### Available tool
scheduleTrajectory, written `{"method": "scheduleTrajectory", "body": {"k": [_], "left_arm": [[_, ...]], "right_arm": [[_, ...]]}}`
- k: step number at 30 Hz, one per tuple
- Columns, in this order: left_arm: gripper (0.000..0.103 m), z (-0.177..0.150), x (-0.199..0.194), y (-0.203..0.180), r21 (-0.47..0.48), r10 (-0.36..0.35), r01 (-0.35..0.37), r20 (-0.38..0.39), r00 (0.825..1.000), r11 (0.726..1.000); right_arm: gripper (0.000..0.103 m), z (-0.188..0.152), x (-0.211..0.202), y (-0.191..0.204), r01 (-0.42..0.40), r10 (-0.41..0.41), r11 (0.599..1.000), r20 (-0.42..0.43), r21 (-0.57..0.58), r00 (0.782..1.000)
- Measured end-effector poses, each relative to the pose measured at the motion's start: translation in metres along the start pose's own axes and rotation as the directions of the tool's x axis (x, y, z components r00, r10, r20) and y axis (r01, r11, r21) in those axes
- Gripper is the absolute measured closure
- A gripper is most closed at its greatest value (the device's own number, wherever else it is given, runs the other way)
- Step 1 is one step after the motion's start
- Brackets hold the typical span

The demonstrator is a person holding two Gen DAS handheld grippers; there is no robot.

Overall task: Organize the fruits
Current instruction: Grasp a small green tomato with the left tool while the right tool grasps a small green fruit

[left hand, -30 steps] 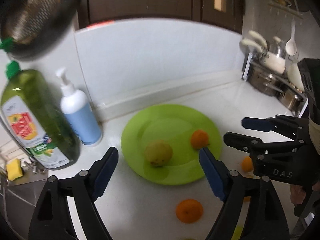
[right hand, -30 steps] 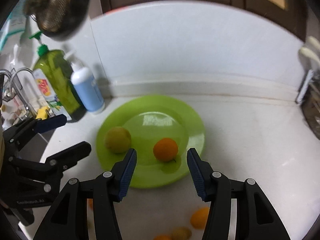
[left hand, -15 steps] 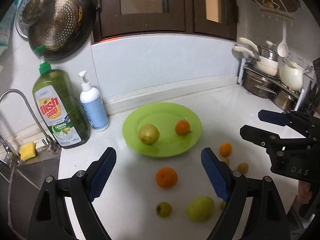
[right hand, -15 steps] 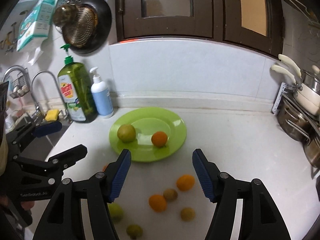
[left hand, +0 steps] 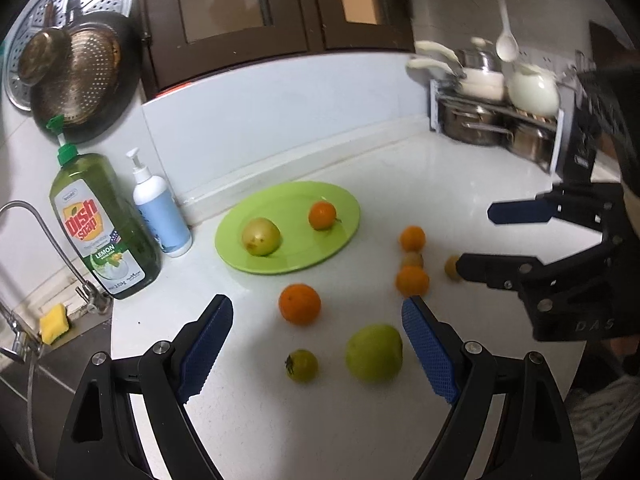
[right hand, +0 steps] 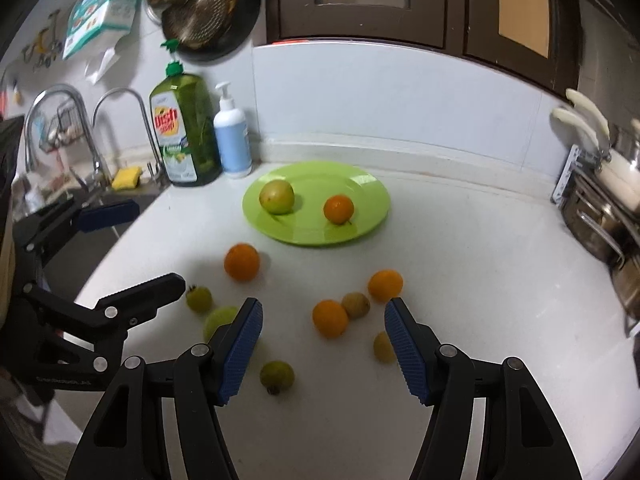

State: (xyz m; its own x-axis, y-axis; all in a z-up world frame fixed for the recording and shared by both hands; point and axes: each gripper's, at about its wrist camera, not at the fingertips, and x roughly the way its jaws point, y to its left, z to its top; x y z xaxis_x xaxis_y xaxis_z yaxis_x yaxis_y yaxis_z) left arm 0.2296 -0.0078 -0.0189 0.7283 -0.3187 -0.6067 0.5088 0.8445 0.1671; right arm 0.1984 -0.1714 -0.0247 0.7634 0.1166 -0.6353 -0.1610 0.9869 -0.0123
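Plate (right hand: pixel 376 216): two fruits on it; others loose nearby. Left gripper (left hand: pixel 316 344) and right gripper (right hand: pixel 322 344): spread, empty. Next, likely: pick up the orange (left hand: pixel 299 304).

You're in a home kitchen: a sink tap (right hand: pixel 120 120) and dish soap bottle (right hand: pixel 184 128) sit ahead-left of your right gripper (right hand: pixel 322 344), pots (left hand: pixel 480 120) far right, dark cabinets (right hand: pixel 360 0) above.

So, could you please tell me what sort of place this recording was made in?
Most likely a home kitchen: a white counter beside a sink tap, a dish soap bottle, and a rack of steel pots against the wall.
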Motion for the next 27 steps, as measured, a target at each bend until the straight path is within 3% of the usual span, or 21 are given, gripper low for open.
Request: {"method": "scheduleTrajectory", "body": {"k": [6,12,27], "left_arm": [[0.017,-0.015,0.008,0.005,0.015,0.011,-0.010,-0.028,1.000,1.000],[0.026,-0.028,0.016,0.014,0.013,0.006,-0.005,-0.043,0.999,1.000],[0.058,-0.054,0.064,0.020,-0.039,-0.081,0.075,-0.170,0.982,0.996]], "right_arm": [[0.039,-0.012,0.010,0.013,-0.001,0.001,1.000,-0.061,-0.005,0.998],[0.039,-0.020,0.022,0.019,0.003,0.000,1.000,-0.108,0.027,0.994],[0.055,-0.045,0.055,0.025,0.003,0.026,0.993,-0.237,0.120,0.971]]}}
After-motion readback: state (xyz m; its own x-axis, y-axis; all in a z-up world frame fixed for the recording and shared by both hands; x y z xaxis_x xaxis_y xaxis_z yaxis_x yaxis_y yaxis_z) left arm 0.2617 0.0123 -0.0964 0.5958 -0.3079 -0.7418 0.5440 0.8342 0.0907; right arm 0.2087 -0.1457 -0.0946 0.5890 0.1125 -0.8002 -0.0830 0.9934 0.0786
